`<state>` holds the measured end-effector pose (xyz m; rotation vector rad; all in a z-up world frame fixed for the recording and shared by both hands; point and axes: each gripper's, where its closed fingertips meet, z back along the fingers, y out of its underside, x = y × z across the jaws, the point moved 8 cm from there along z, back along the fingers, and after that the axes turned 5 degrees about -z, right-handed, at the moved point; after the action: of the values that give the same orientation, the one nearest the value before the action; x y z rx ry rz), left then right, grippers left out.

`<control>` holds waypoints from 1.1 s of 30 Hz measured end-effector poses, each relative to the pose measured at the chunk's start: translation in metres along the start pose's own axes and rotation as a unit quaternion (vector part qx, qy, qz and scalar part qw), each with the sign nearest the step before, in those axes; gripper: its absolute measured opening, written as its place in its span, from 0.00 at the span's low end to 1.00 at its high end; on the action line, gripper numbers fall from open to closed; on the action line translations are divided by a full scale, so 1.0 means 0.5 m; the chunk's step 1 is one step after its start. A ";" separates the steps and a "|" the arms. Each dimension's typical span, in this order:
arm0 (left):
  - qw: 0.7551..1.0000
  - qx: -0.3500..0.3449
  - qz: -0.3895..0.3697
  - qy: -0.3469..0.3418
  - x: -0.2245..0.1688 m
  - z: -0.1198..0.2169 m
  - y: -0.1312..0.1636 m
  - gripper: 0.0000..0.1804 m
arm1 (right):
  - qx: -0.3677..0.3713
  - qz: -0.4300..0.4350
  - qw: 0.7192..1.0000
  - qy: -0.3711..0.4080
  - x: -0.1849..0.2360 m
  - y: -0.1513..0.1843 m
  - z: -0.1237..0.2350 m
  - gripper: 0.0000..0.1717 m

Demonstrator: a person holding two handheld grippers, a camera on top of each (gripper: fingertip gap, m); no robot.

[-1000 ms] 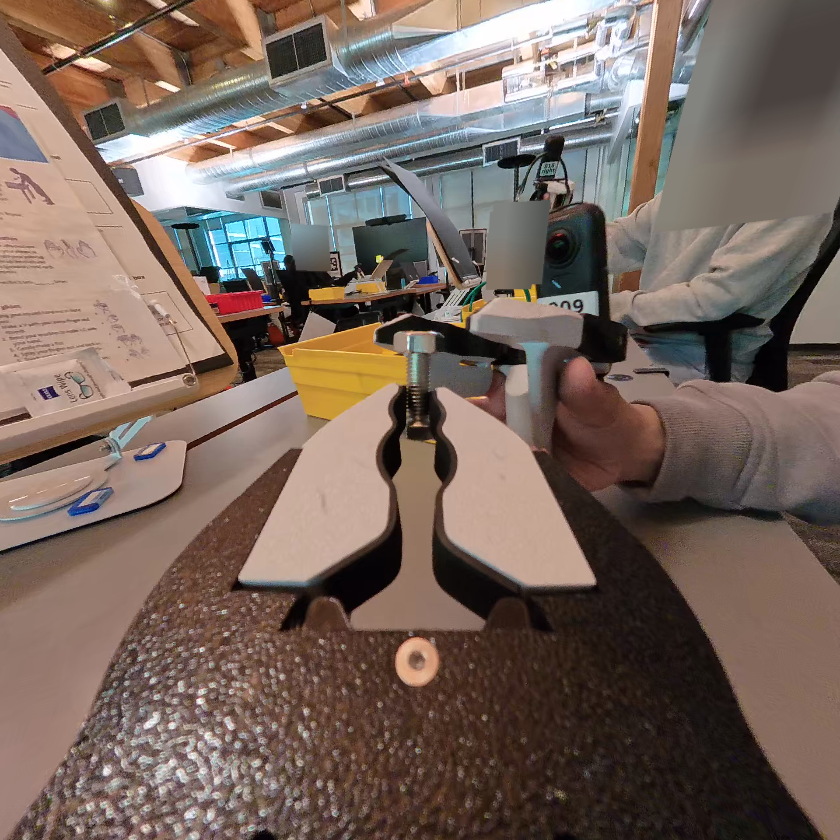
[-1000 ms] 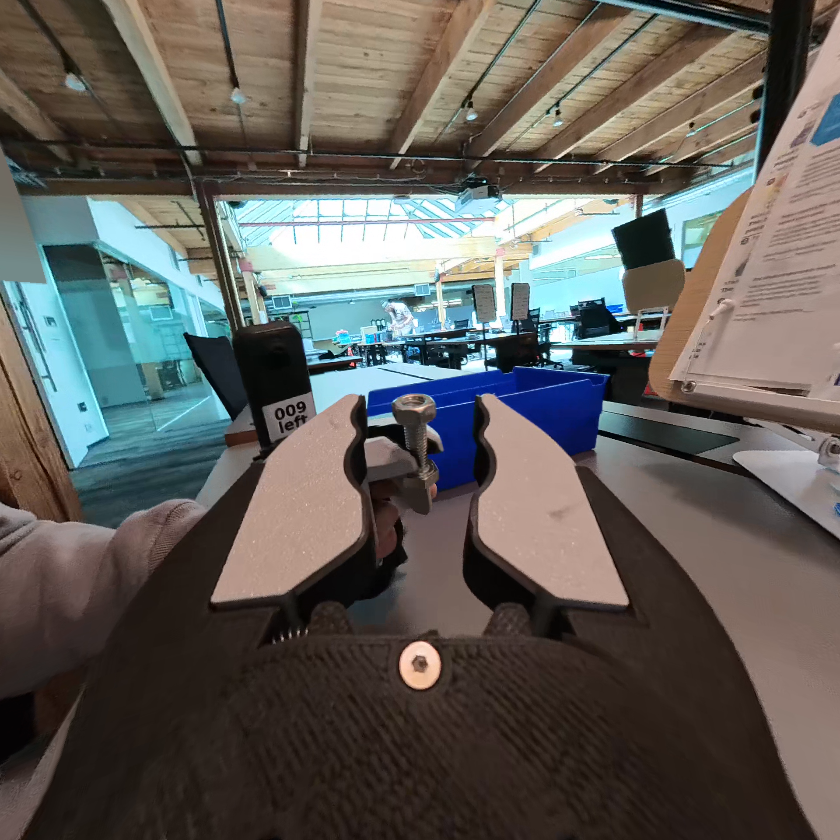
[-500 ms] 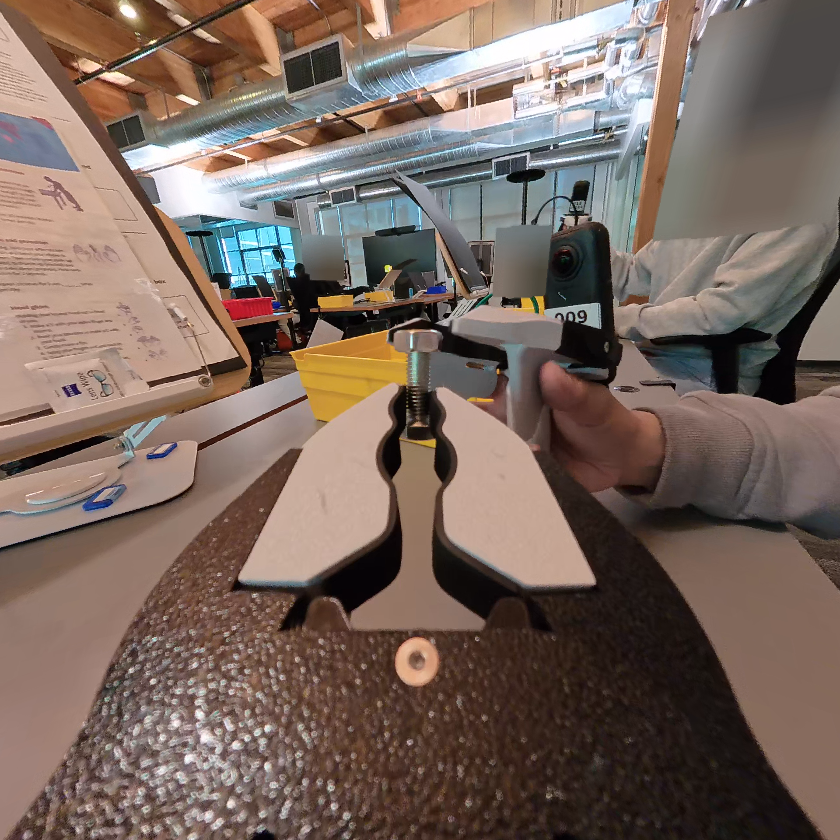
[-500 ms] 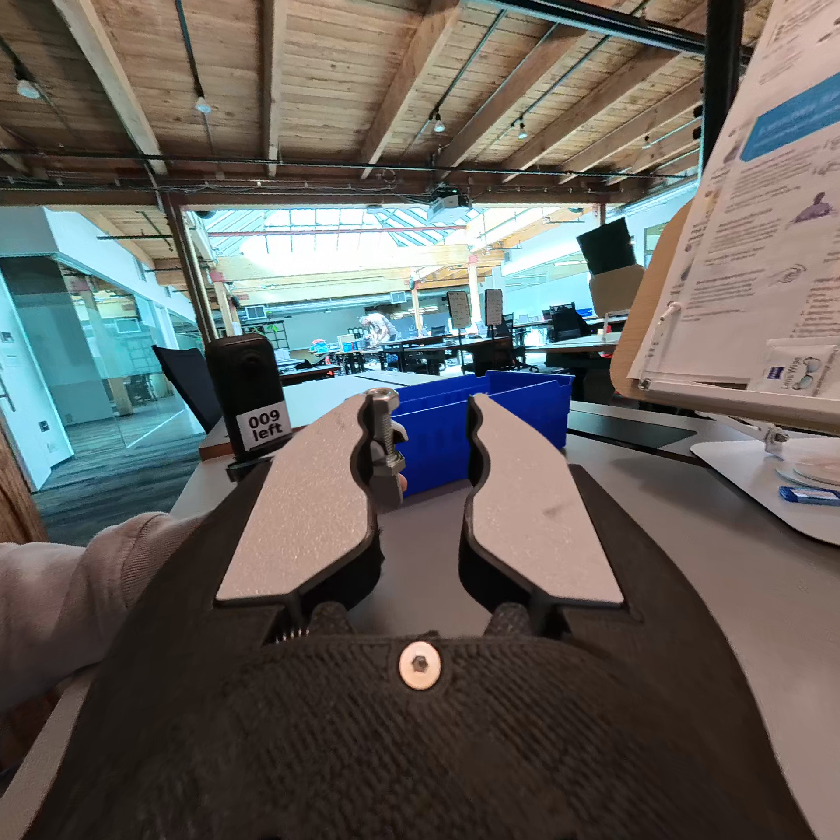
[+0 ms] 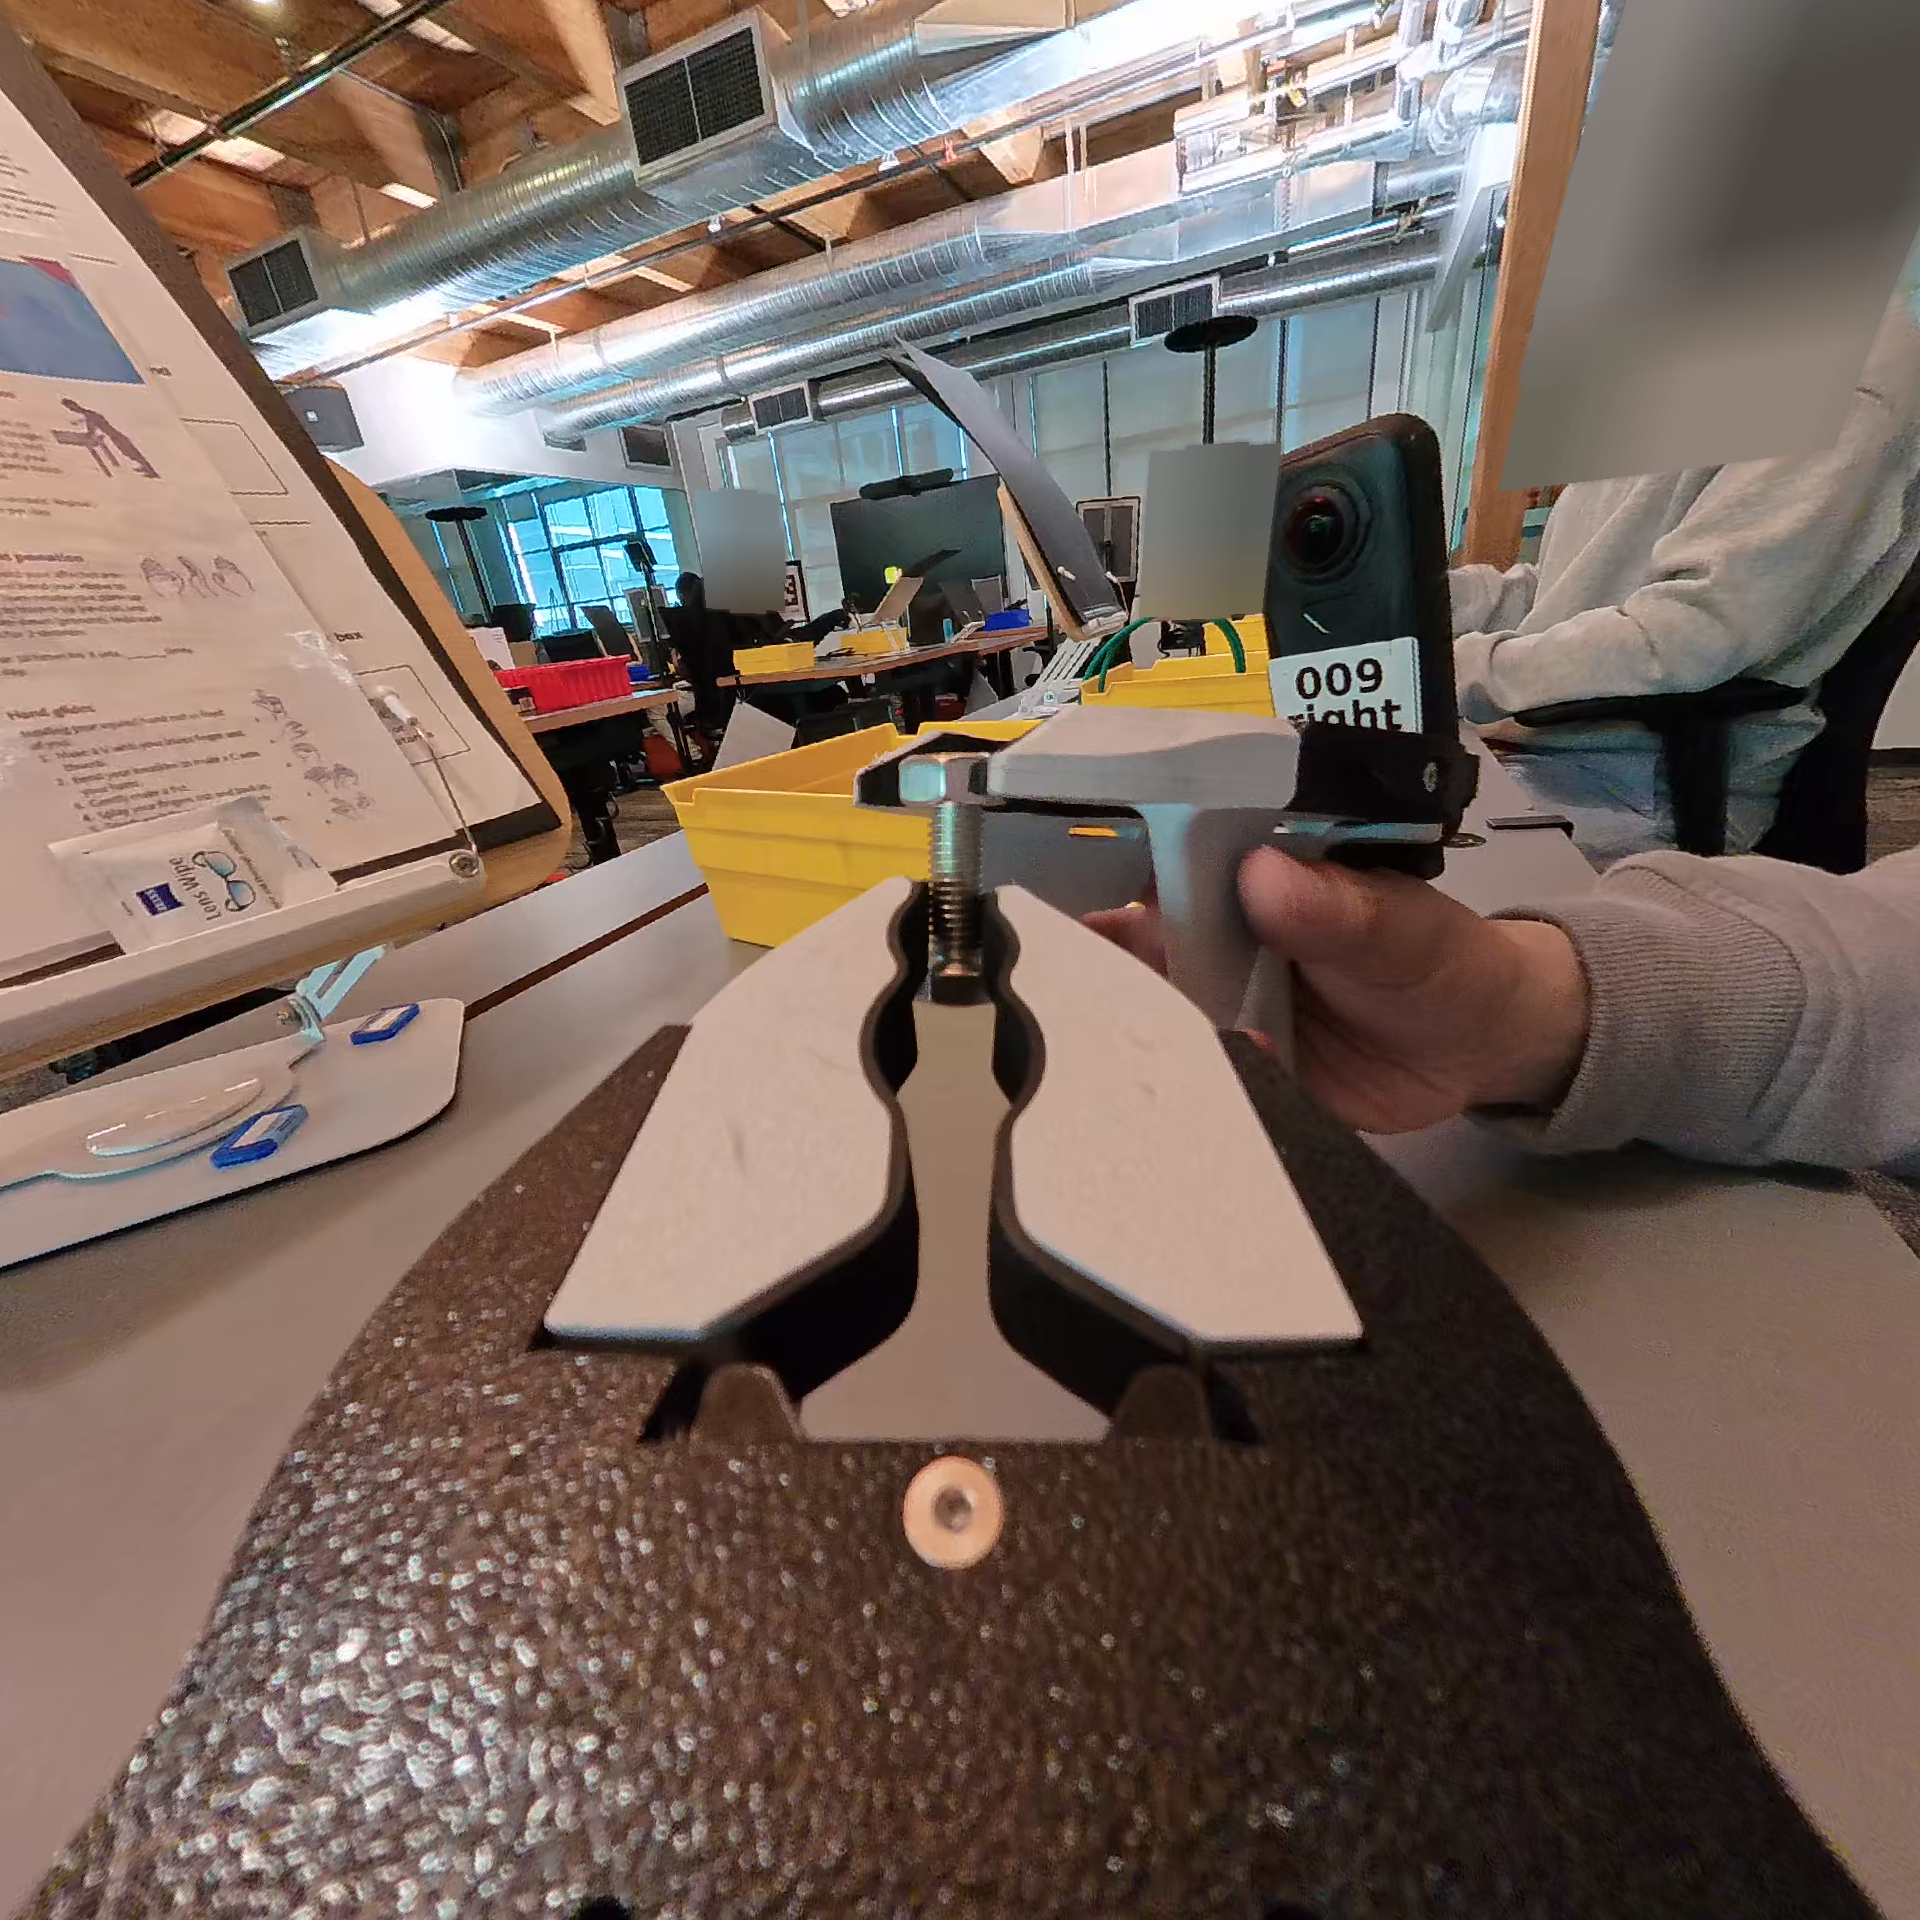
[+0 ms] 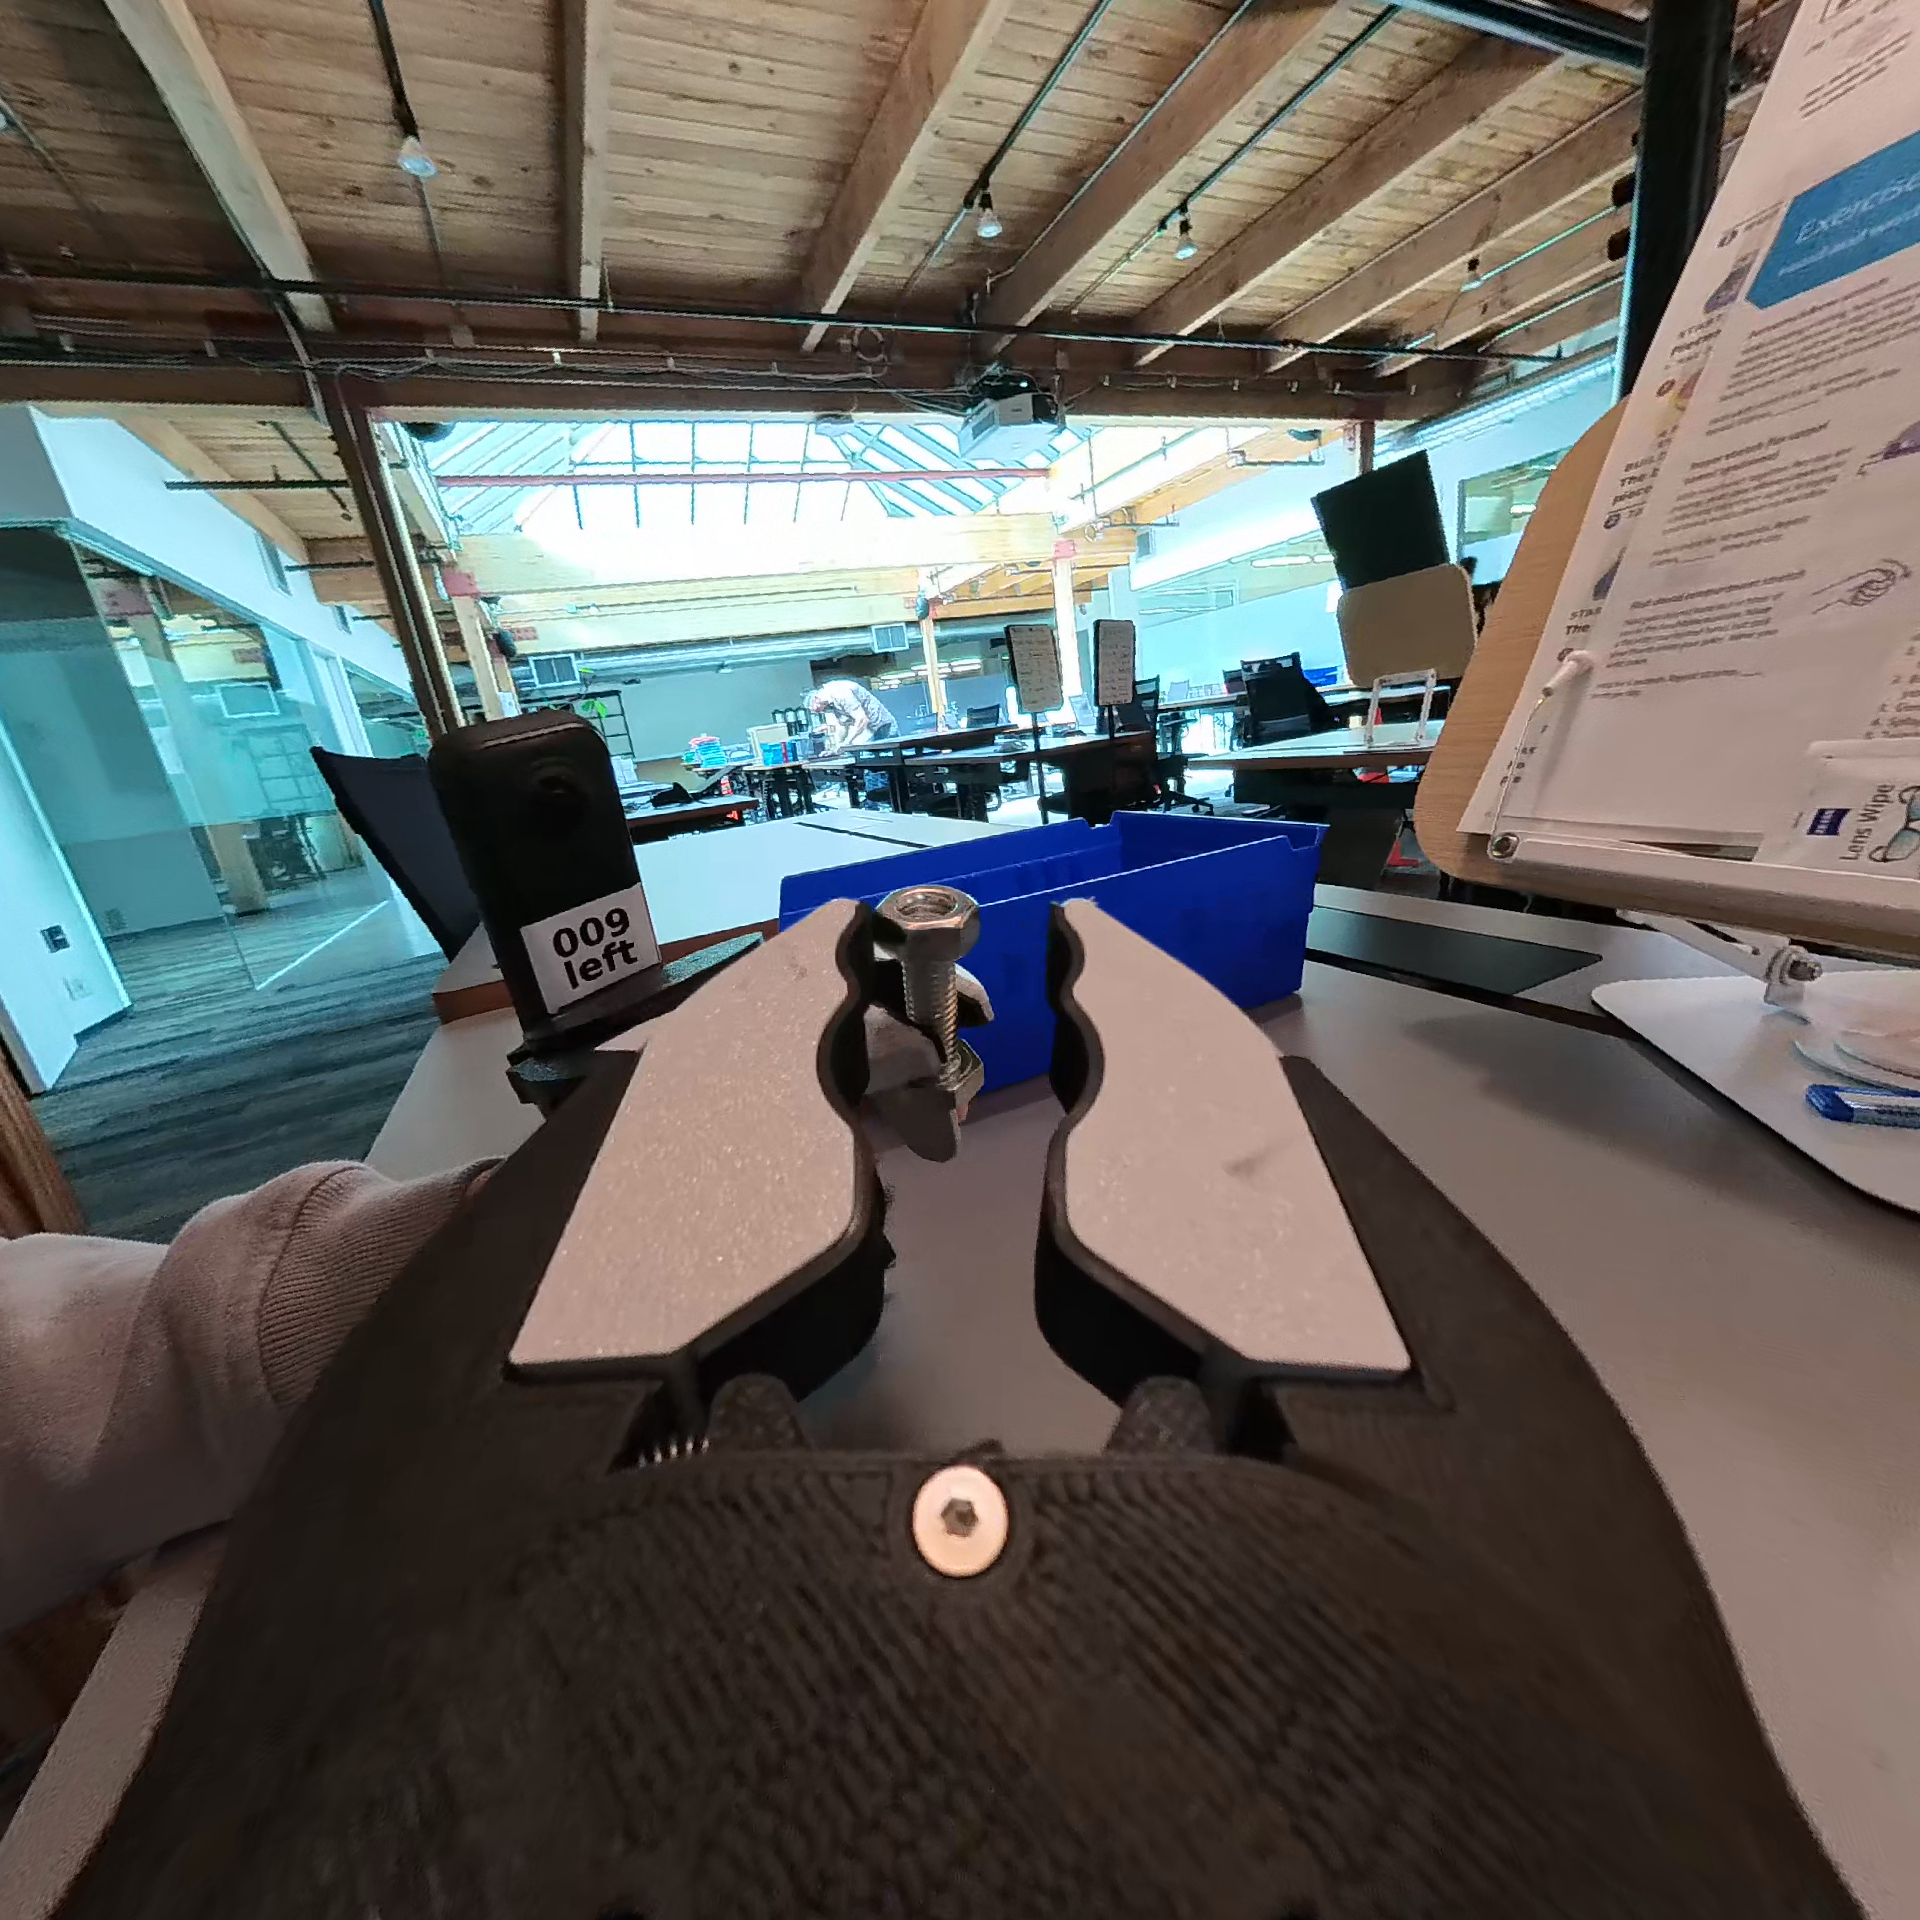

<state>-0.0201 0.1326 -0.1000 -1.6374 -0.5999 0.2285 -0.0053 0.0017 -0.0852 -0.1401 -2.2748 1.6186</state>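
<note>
Clamped between the nearly closed fingers of the left gripper [image 5: 958, 935]: a steel bolt [image 5: 954, 868], upright, pinched low on its thread with both pads against it, held in the air above the grey table [image 5: 208, 1403]. At the top of the thread, a hex nut [image 6: 925, 920]. Around that nut, the parted fingers of the right gripper [image 6: 956, 935], coming in level from the side; nut against the left finger [image 6: 727, 1091], clear daylight between it and the other, so nothing gripped there. Around the right gripper's handle, a hand [image 5: 1403, 997] in a grey sleeve [image 5: 1714, 997]. Behind the bolt in the left wrist view, a yellow bin [image 5: 790, 831] on the table; behind it in the right wrist view, a blue bin [image 6: 1164, 914] near the table's far edge. Toward the side edge, a tilted document stand [image 5: 208, 675] on a white base [image 5: 343, 1081] with small blue cards [image 5: 258, 1132] lying on it.
</note>
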 end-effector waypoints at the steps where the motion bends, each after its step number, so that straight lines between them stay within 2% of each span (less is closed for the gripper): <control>1: 1.000 -0.001 0.002 -0.003 0.001 0.001 0.000 0.05 | 0.000 -0.002 1.000 0.000 -0.002 0.000 0.001 0.18; 8: 1.000 -0.017 0.017 -0.012 0.011 0.010 -0.002 0.05 | -0.024 -0.016 1.000 -0.010 -0.011 -0.011 0.011 0.19; 12: 1.000 -0.006 0.007 -0.004 0.004 0.004 0.000 0.05 | -0.007 0.001 1.000 -0.020 0.002 -0.003 0.002 0.21; 19: 1.000 0.002 -0.002 -0.005 0.002 0.002 0.000 0.05 | -0.007 0.008 1.000 -0.022 0.005 -0.003 0.002 0.10; 24: 1.000 0.004 0.002 -0.003 0.004 0.003 0.002 0.05 | 0.004 0.010 1.000 -0.025 0.003 -0.004 0.000 0.10; 33: 0.993 -0.060 0.065 0.074 -0.004 0.002 -0.007 0.05 | -0.011 -0.063 0.991 -0.120 0.003 -0.018 0.004 0.09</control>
<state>-0.0232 0.1327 -0.0970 -1.7942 -0.4009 0.1673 -0.0064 -0.0026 -0.0771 0.1999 -2.4230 1.6206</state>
